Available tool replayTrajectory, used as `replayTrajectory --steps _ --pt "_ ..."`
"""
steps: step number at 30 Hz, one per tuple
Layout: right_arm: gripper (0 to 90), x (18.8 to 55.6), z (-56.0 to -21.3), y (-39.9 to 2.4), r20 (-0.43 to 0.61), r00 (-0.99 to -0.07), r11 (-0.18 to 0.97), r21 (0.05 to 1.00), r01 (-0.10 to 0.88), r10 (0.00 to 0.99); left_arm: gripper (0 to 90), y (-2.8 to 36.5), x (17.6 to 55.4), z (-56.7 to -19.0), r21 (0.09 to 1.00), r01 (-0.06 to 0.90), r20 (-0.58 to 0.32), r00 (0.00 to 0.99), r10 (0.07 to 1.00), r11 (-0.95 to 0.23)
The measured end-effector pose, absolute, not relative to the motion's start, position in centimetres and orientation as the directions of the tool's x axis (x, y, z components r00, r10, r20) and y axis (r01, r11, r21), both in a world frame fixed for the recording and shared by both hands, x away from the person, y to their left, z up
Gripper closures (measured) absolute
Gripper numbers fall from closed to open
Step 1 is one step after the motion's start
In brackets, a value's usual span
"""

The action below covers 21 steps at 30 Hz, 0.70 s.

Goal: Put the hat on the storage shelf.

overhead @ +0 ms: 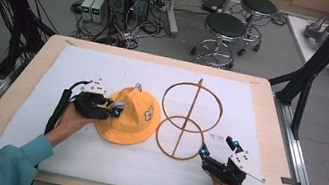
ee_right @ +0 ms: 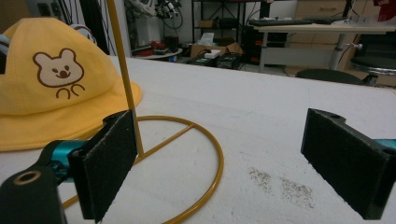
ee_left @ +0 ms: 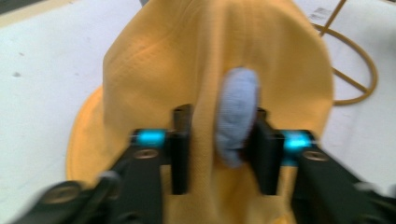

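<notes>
Left tongs (ee_left: 219,140) pinch the yellow hat (overhead: 129,115) crown on the surface (overhead: 9,97); right tongs (overhead: 216,149) wide open by stand (overhead: 188,119). Likely lifting hat onto stand next.

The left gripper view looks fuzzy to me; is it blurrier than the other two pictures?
Yes: in the left gripper view the yellow hat and the left gripper pinching its fabric are smeared and soft. The right gripper view is sharper, showing the bear print and the wire stand crisply. The high view is evenly lit, soft in fine detail, with no strong glare.
</notes>
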State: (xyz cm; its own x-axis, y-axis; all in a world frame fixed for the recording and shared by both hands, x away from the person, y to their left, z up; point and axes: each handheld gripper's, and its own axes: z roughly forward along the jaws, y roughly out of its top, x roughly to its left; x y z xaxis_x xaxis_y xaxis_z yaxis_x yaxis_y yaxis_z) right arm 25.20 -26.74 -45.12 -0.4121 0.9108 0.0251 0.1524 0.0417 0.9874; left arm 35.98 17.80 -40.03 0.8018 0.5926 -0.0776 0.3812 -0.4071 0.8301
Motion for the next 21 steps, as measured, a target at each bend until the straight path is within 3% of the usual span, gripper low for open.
replayTrajectory --steps 2,6,21 --pt "9.7 25.2 -45.1 -26.7 0.026 -0.412 0.041 0.987 0.153 0.911 75.8 17.8 36.0 -40.1 0.824 0.399 -0.093 0.796 0.599 -0.403" --pt "9.7 25.2 -45.1 -26.7 0.026 -0.413 0.041 0.987 0.153 0.911 79.7 18.0 36.2 -40.0 0.817 0.441 -0.136 0.772 0.621 -0.37" --pt "9.7 25.2 -45.1 -26.7 0.028 -0.412 0.04 0.987 0.155 0.911 80.6 19.2 36.0 -36.0 0.844 0.435 -0.156 0.759 0.632 -0.314"
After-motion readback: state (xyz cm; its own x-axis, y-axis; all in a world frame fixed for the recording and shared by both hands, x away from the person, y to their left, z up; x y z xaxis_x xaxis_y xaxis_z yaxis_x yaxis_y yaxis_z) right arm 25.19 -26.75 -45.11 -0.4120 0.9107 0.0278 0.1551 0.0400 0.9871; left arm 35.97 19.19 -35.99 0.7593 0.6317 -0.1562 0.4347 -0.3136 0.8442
